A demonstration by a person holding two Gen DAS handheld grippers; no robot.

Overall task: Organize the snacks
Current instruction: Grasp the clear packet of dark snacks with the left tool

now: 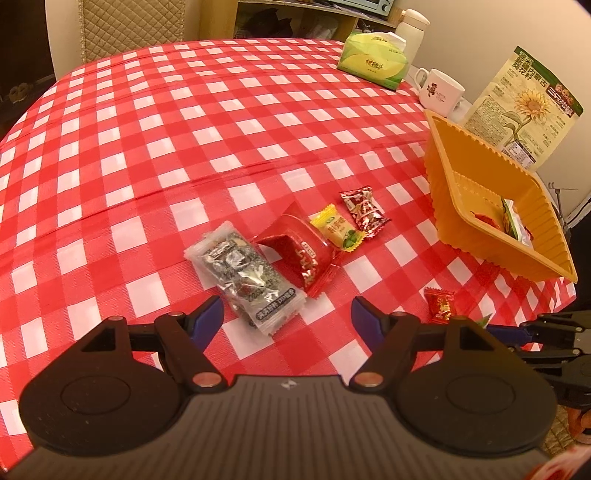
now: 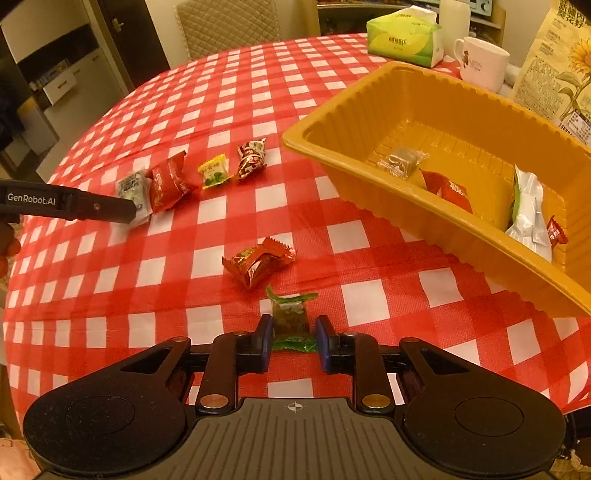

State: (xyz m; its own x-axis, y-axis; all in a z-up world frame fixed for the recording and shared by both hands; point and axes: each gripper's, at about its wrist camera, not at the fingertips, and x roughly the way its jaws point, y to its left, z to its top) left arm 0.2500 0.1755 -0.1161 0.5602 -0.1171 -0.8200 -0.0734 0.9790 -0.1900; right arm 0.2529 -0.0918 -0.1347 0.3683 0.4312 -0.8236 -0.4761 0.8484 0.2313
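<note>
Green-wrapped candy (image 2: pixel 291 320) is sitting between the right gripper (image 2: pixel 291 341) tips, barely spread, left pad touching it, near the table's front edge. Left gripper (image 1: pixel 287 319) is hanging wide apart, holding nothing. Next it's probably needing a firm squeeze, then a lift to the orange tray (image 2: pixel 373 110).

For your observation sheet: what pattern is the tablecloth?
Red and white checks on the tablecloth, clearest in the left wrist view.

Sunflower seed bag (image 2: pixel 561 62) cut off by frame edge

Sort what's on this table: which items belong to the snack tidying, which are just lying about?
Job: orange tray, grey packet, red packet, yellow candy, brown-white candy, red candy, green-wrapped candy.

Bystanders: tissue box, mug, sunflower-seed bag, bottle.
</note>
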